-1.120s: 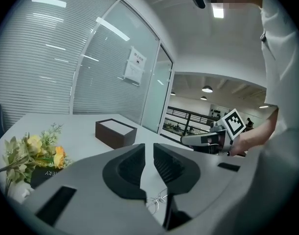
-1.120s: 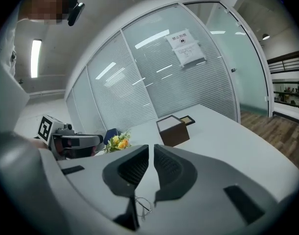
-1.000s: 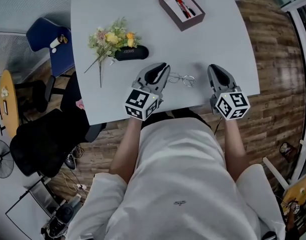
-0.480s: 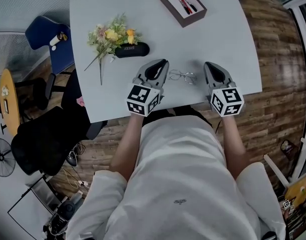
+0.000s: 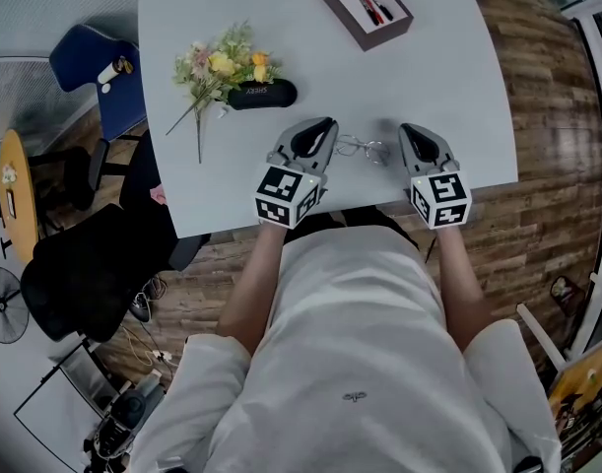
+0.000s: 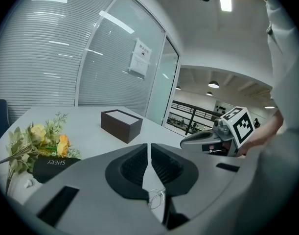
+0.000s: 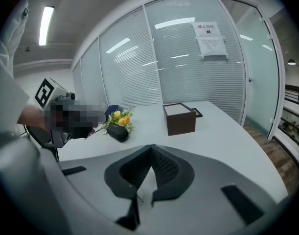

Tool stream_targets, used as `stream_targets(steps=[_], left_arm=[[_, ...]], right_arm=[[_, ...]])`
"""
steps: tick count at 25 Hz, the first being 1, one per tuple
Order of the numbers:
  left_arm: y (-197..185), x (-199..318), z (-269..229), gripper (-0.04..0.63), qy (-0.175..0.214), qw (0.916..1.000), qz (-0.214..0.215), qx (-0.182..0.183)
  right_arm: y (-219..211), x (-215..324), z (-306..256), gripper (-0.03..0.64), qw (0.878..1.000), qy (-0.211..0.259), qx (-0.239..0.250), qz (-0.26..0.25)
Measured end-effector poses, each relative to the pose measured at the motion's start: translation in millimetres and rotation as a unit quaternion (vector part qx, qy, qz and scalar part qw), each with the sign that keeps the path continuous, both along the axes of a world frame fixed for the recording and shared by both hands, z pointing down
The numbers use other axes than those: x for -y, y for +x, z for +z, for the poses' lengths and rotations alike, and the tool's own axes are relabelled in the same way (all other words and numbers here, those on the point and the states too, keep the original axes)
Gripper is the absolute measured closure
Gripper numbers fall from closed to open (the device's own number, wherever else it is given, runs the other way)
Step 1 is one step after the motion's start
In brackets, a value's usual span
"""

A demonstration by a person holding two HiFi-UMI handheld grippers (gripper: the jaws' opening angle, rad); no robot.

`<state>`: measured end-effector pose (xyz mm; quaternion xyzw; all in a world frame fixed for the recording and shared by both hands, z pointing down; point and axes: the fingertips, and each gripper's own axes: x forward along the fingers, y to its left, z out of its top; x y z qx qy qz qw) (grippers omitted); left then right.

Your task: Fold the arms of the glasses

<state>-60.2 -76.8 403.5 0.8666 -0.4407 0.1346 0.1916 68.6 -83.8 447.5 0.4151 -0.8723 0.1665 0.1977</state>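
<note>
Thin wire-framed glasses point(image 5: 363, 149) lie near the front edge of the grey table point(image 5: 429, 77), between my two grippers. My left gripper point(image 5: 327, 126) is at their left end, jaws shut on the frame. In the left gripper view a lens rim of the glasses point(image 6: 157, 198) shows low in the slit between the jaws of the left gripper point(image 6: 149, 148). My right gripper point(image 5: 411, 131) is at the glasses' right end and is shut too. A thin wire arm point(image 7: 138, 198) shows low between the jaws of the right gripper point(image 7: 151, 148).
A black glasses case point(image 5: 261, 95) and a bunch of flowers point(image 5: 217, 72) lie to the back left. A brown open box point(image 5: 365, 8) holding pens is at the far side. A blue chair point(image 5: 94, 77) and a black chair point(image 5: 84, 274) stand left of the table.
The right gripper has come left and slightly down, up to the glasses' right end, and rolled a little. The left gripper has stayed at the left end.
</note>
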Motion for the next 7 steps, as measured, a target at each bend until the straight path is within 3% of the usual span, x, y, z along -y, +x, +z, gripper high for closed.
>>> stream_targets(steps=[7], left_arm=[[4,-1,7,0.56,-0.005,1.0,0.005,0.003]], right_arm=[[-1,-5,15,0.614,1.0,-0.008,-0.013,-0.007]])
